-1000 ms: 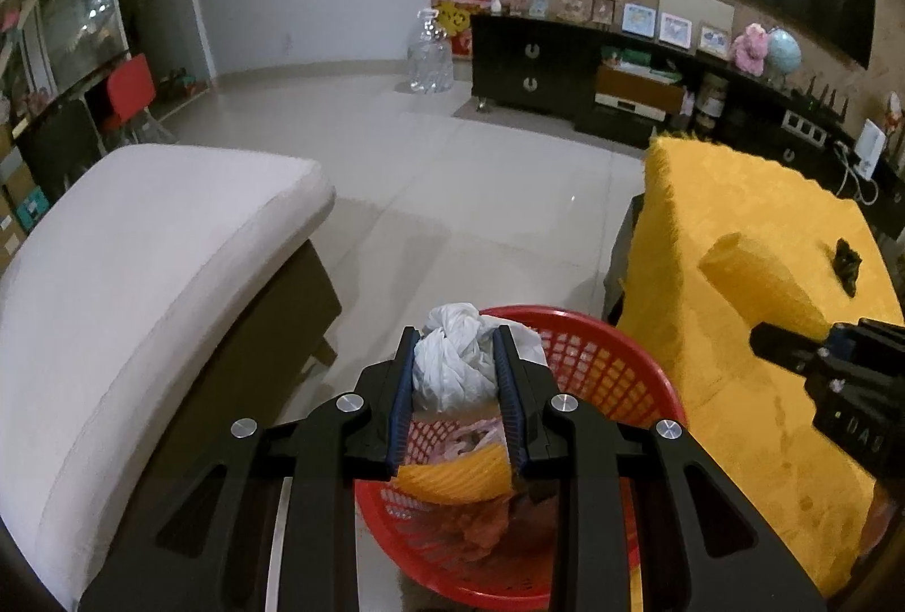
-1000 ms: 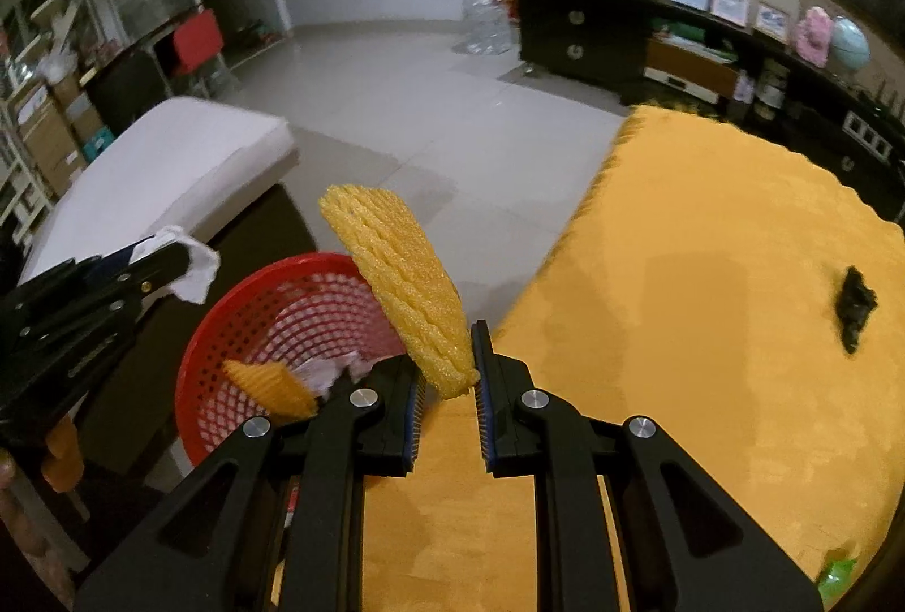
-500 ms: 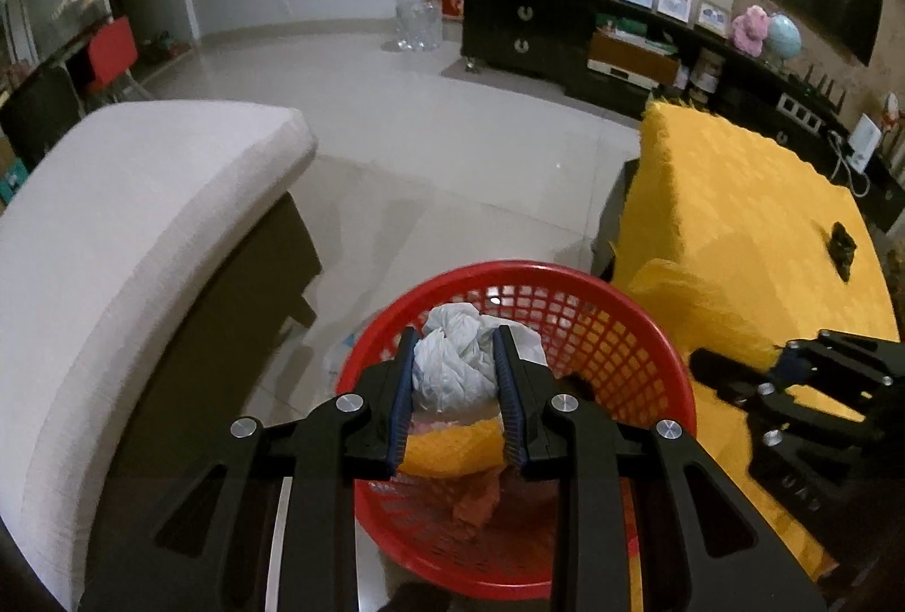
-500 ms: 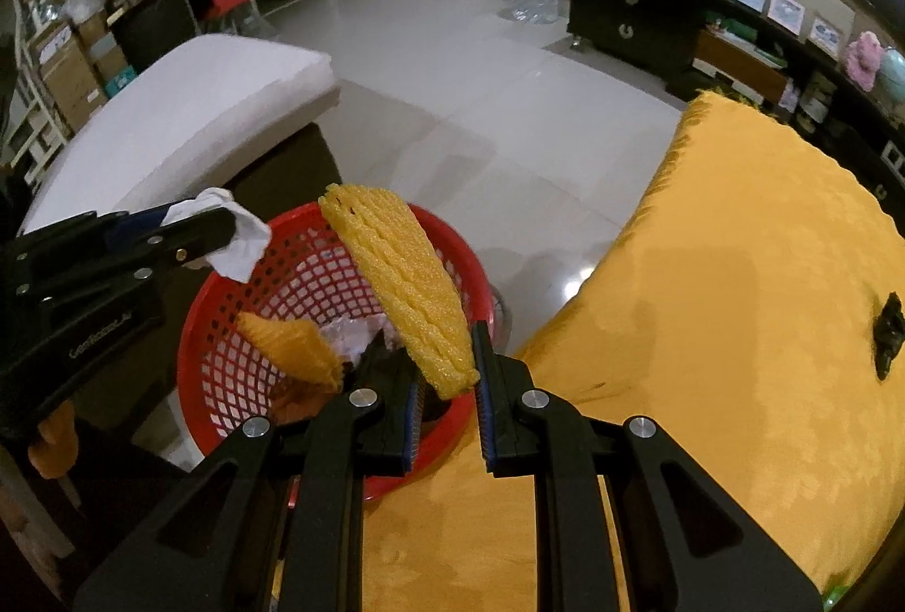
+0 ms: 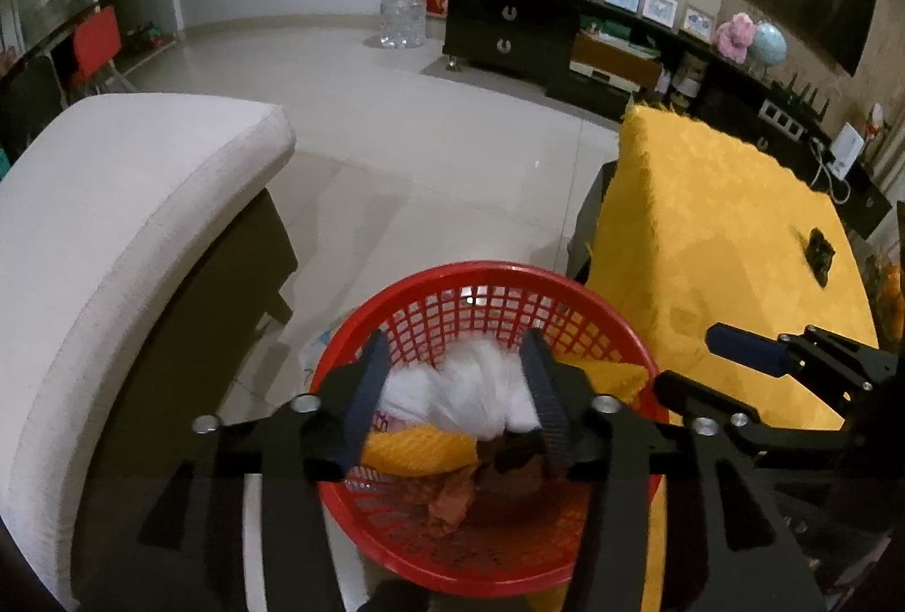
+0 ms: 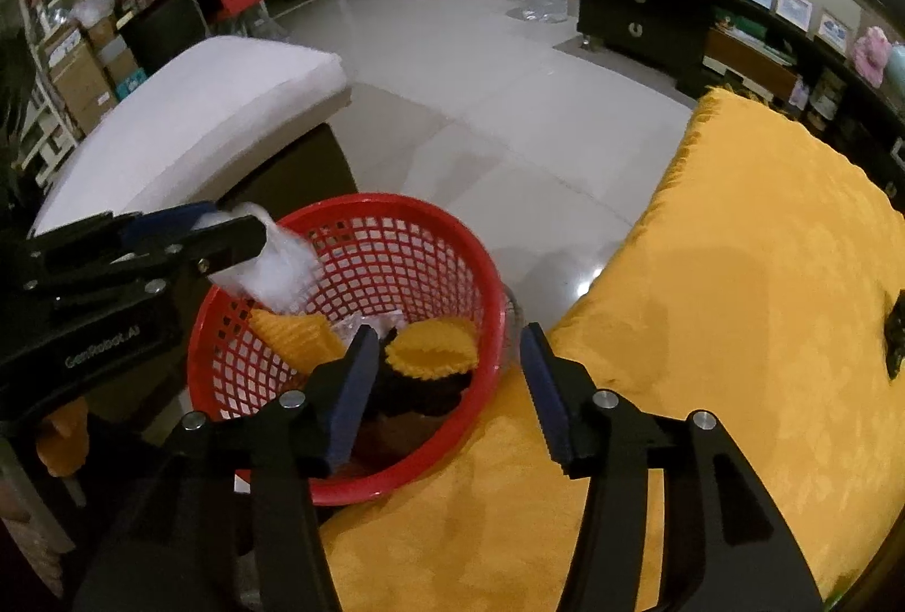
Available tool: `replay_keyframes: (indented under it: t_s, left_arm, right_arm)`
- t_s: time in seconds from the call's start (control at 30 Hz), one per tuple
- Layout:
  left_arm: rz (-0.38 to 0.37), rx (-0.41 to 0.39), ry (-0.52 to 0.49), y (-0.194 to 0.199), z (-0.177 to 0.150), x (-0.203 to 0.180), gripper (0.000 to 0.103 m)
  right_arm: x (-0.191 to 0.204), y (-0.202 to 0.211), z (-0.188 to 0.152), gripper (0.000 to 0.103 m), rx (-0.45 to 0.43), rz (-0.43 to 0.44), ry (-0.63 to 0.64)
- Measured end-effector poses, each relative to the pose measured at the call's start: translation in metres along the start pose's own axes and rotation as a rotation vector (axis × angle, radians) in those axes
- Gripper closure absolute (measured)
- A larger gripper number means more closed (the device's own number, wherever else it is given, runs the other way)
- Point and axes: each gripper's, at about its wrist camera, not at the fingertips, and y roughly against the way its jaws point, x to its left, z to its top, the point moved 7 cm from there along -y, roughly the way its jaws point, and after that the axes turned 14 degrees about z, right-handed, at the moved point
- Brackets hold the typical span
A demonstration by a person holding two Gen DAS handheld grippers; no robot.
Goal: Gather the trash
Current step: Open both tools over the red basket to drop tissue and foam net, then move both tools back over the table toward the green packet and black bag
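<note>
Both jaws are opening over the round red plastic mesh basket (image 6: 396, 238): the right gripper (image 6: 447, 386) stands wide and empty, its yellow foam net sleeve (image 6: 432, 349) already inside, while the left gripper (image 5: 452, 400) frees a crumpled white tissue wad (image 5: 469, 394) that may snag on a pad or tumble past the rim.

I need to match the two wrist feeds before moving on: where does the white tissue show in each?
Left wrist: the white tissue sits low and centre, blurred, between the opening jaws of the left gripper, over the red basket.
Right wrist: the tissue is at mid-left, streaked, just below the left gripper's tips, at the basket's left rim.
Shared landmark: the red basket.
</note>
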Motion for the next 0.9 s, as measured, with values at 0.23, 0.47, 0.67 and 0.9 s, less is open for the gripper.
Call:
replay_keyframes:
  t_s: [0.23,0.47,0.67,0.9]
  left_arm:
    - [-0.013,-0.043,0.027,0.009,0.007,0.000,0.026]
    - [-0.015,-0.077,0.063,0.017,0.014,0.000,0.022]
    - [-0.014,-0.108,0.038,0.024,0.017,-0.014,0.022]
    - [-0.028,-0.126,-0.009,0.030,0.017,-0.042,0.022]
  right_arm:
    - [-0.017,0.024,0.001,0.044,-0.057,-0.017,-0.065]
    - [-0.033,0.053,0.001,0.031,-0.132,-0.047,-0.110]
    - [-0.049,0.074,-0.004,0.026,-0.175,-0.109,-0.130]
    - [-0.080,0.104,-0.023,0.025,-0.209,-0.169,-0.177]
